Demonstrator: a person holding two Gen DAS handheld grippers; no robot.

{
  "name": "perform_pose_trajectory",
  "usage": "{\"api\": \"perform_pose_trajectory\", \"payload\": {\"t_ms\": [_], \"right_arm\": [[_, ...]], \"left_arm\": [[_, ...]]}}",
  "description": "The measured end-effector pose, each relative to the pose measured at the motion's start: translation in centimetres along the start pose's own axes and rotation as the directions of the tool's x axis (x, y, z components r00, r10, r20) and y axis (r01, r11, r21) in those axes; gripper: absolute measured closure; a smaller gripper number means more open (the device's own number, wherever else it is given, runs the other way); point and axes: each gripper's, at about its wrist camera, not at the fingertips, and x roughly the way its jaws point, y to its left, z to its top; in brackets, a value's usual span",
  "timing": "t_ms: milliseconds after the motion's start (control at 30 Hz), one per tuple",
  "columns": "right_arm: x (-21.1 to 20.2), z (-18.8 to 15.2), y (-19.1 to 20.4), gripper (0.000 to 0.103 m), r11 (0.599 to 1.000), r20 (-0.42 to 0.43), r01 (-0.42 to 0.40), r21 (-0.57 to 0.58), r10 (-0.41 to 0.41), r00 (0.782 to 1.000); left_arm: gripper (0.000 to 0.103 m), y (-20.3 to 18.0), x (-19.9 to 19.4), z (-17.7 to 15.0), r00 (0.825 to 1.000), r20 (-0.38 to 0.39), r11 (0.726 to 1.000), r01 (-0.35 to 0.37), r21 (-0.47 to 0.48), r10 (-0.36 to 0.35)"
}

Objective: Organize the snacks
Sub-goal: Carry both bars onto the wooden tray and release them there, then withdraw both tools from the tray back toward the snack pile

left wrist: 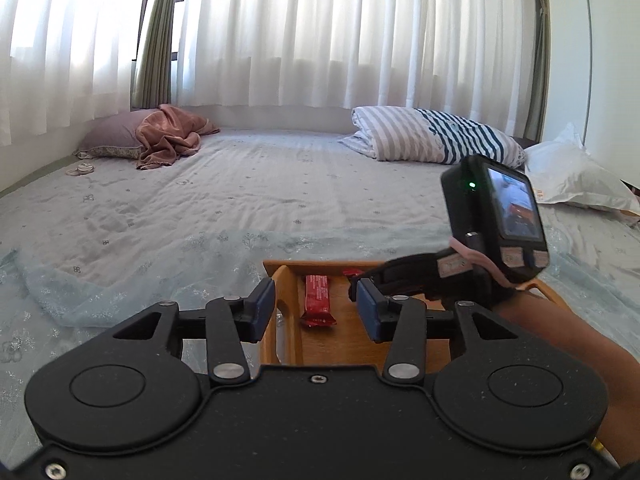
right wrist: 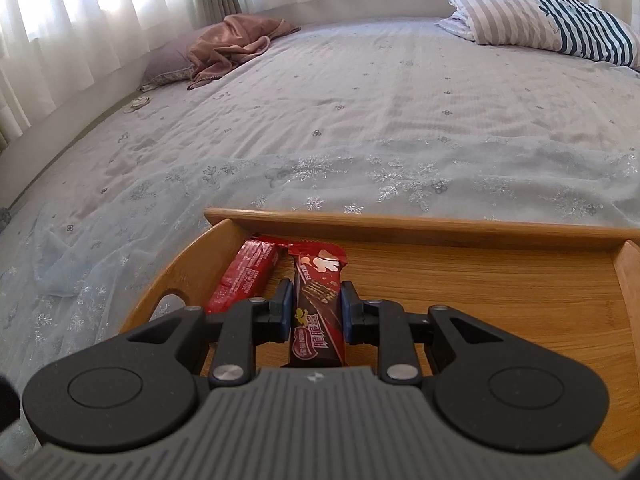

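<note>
A wooden tray [right wrist: 440,226] sits on the bed. A red snack bar [right wrist: 244,276] lies in its left side; it also shows in the left wrist view [left wrist: 318,300]. My right gripper [right wrist: 314,308] is shut on a second red-and-brown wafer bar [right wrist: 318,312] and holds it over the tray floor, beside the first bar. In the left wrist view the right gripper [left wrist: 360,280] reaches into the tray [left wrist: 320,266] from the right, a red wrapper end at its tip. My left gripper [left wrist: 316,308] is open and empty, above the tray's near left part.
The tray rests on a pale blue embroidered cloth [right wrist: 360,176] over the bed. A pink blanket on a pillow [left wrist: 168,136] lies far left, a striped pillow [left wrist: 440,136] far right, a white plastic bag [left wrist: 576,176] at the right edge. Curtains close the back.
</note>
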Motion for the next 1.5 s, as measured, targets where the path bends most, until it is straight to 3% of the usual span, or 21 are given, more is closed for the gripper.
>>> {"api": "perform_pose_trajectory", "payload": {"t_ms": [600,667,800,833,900,1133,1333,1500], "right_arm": [[1.7,0.9,1.8,0.072,0.998,-0.019,0.047,-0.051,-0.048,0.999],[1.7,0.8,1.9,0.064,0.997,-0.016,0.049,-0.056,-0.05,0.999],[1.7,0.9,2.0,0.06,0.996,-0.01,0.048,-0.073,-0.049,0.999],[1.6,0.9,2.0,0.051,0.996,-0.008,0.052,-0.073,-0.053,0.999],[1.2,0.9,2.0,0.046,0.996,0.0,0.055,-0.075,-0.055,0.999],[-3.4,-0.5,1.0,0.011,0.994,0.082,0.044,-0.098,-0.036,0.996],[-9.6,-4.0,-1.0,0.0,0.995,0.157,0.021,-0.094,-0.006,0.988],[-14.4,-6.6,-3.2,0.0,0.999,0.205,-0.004,-0.035,0.011,0.979]], "left_arm": [[0.057,0.0,-4.8,-4.4,0.998,-0.051,0.998,0.034,-0.047,-0.036],[0.057,-0.1,-5.0,-4.7,0.997,-0.056,0.998,0.042,-0.051,-0.045],[0.057,-0.5,-5.3,-4.9,0.997,-0.066,0.998,0.047,-0.049,-0.05],[0.057,-0.5,-5.3,-4.9,0.997,-0.067,0.998,0.046,-0.048,-0.049],[0.057,-0.4,-5.4,-4.9,0.997,-0.067,0.998,0.046,-0.054,-0.049],[0.051,0.1,-5.7,-4.9,0.998,-0.06,0.998,0.014,-0.065,-0.018],[0.036,0.5,-5.9,-5.2,0.999,-0.05,0.996,0.013,-0.089,-0.018],[0.021,-0.3,-5.9,-5.5,0.999,-0.038,0.998,0.003,-0.057,-0.005]]}}
